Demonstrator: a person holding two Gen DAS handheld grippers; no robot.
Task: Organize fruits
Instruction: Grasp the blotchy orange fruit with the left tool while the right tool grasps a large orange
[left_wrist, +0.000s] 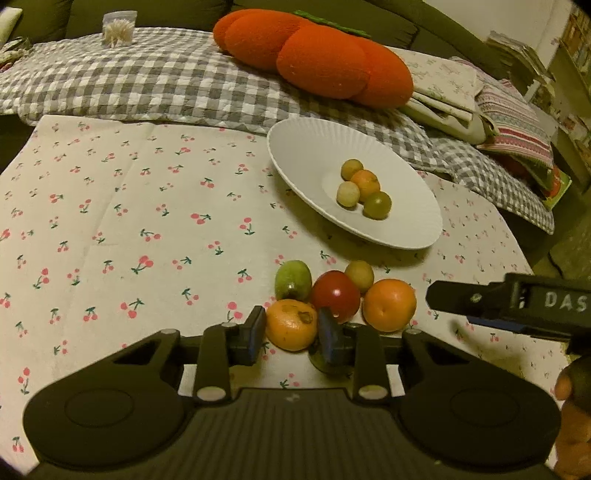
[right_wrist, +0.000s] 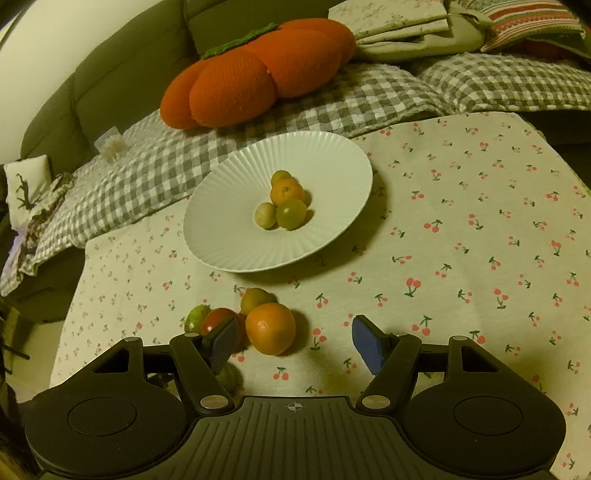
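On the cherry-print cloth (left_wrist: 110, 221) lies a cluster of fruits: a green one (left_wrist: 293, 280), a red one (left_wrist: 336, 295), a small yellowish one (left_wrist: 359, 275) and a large orange (left_wrist: 389, 304). My left gripper (left_wrist: 292, 319) is shut on a smaller orange (left_wrist: 291, 328) at the cluster's near edge, a pad pressing each side. My right gripper (right_wrist: 293, 328) stands open just right of the cluster, with the large orange (right_wrist: 270, 328) ahead of its left finger. The white ribbed plate (left_wrist: 295, 147) beyond holds several small fruits (left_wrist: 364, 188).
An orange pumpkin-shaped cushion (left_wrist: 314, 55) rests on a grey checked blanket (left_wrist: 147, 85) behind the plate. Folded cloths (left_wrist: 461, 92) are stacked at the back right. Another green fruit (right_wrist: 229, 380) lies under my right gripper's left finger. A hand (left_wrist: 569, 391) shows at the right edge.
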